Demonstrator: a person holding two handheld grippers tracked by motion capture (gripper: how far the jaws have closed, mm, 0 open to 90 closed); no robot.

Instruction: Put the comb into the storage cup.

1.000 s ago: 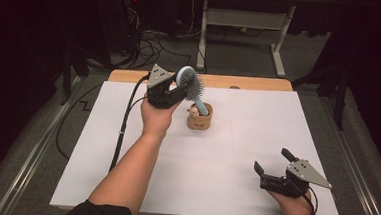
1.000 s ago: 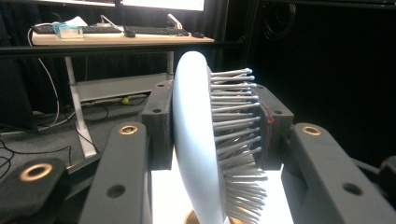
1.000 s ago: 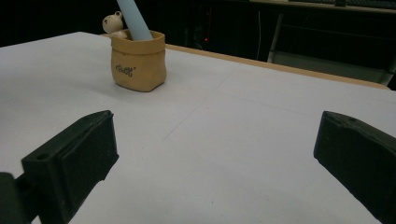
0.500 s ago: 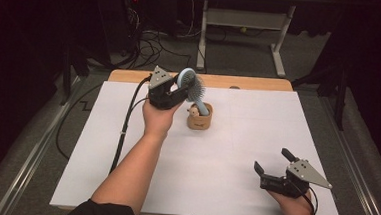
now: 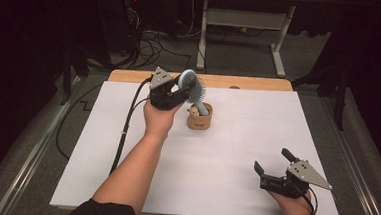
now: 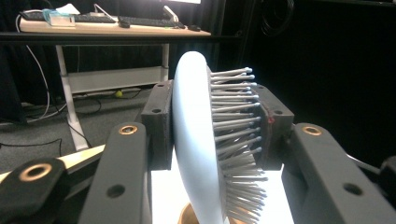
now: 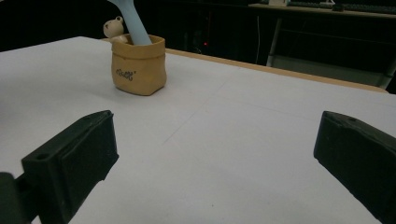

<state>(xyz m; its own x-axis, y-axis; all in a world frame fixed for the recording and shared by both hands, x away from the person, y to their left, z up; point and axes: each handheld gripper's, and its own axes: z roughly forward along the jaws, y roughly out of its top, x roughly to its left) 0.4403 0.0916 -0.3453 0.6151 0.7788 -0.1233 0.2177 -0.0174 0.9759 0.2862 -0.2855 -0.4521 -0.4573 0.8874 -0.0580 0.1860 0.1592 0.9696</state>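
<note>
Pale-blue plastic fills the left gripper's (image 5: 179, 93) grasp: its 2 black jaws are clamped on the head of the hairbrush (image 5: 193, 89), one pad against the smooth back and the other pressed into the bristle side, as the left gripper view shows close up (image 6: 212, 140). The brush leans over the tan holder (image 5: 199, 119), with its handle running down into the holder's mouth; the right gripper view shows that handle standing in the pouch-shaped holder (image 7: 138, 65) beside a small bear-like figure. The holder sits on the white sheet (image 5: 225, 155) covering the table, toward the far side and left of centre.

Compared with the frames from 1 second and half a second ago, almost nothing differs: the left hand (image 5: 160, 118), the brush and the holder sit in the same places, and the grip looks unchanged.

Near the table's front right corner, the right gripper (image 5: 275, 165) rests low over the sheet with its jaws spread wide and nothing between them, as before.
</note>
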